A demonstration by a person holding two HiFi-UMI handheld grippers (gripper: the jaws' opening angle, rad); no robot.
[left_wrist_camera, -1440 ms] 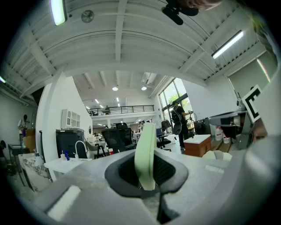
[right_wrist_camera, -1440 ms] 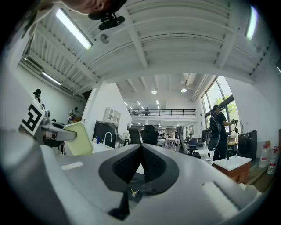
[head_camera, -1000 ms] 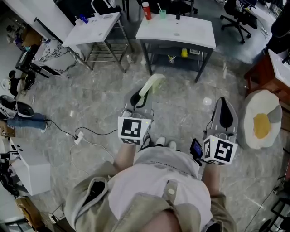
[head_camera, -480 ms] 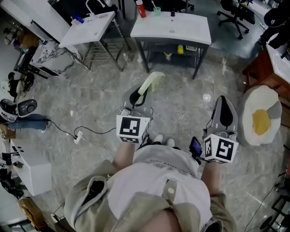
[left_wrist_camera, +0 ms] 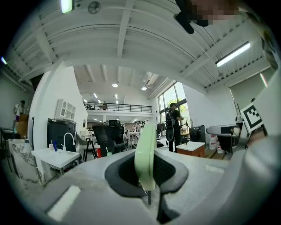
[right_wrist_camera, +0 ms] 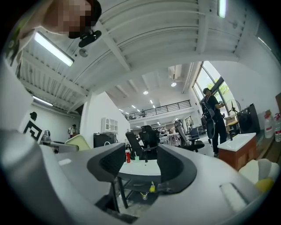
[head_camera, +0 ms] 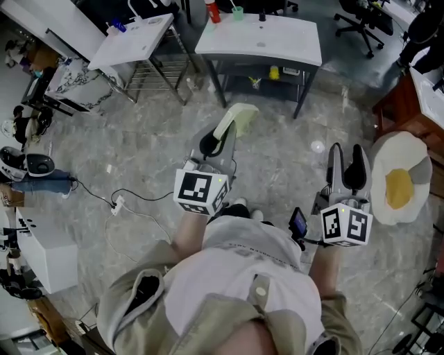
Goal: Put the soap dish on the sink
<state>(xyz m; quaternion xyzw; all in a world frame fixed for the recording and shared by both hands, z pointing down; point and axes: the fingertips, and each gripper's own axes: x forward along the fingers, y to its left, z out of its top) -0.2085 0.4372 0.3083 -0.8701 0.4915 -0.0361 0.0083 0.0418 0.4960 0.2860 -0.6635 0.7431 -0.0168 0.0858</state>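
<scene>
A pale green soap dish [head_camera: 236, 119] stands on edge in my left gripper [head_camera: 216, 145], which is shut on its lower end and held level over the floor. In the left gripper view the soap dish [left_wrist_camera: 145, 154] rises between the dark pads. My right gripper [head_camera: 347, 166] has just been opening its jaws and now stands open, with nothing between the fingers. Through the gap of the right gripper [right_wrist_camera: 137, 165] I see a white sink top on a dark frame [right_wrist_camera: 140, 168]. That sink top [head_camera: 260, 35] lies ahead, and a second white sink [head_camera: 139, 38] with a faucet stands to its left.
A red bottle [head_camera: 210, 10] and a green cup [head_camera: 238, 12] stand at the far edge of the middle sink top. An egg-shaped cushion [head_camera: 401, 184] lies at the right. A power strip with cable [head_camera: 118, 206] lies on the marble floor at the left. Office chairs [head_camera: 361, 28] stand beyond.
My right gripper's jaws have gone from shut to open. Both grippers have edged forward over the floor, the left one carrying the soap dish with it.
</scene>
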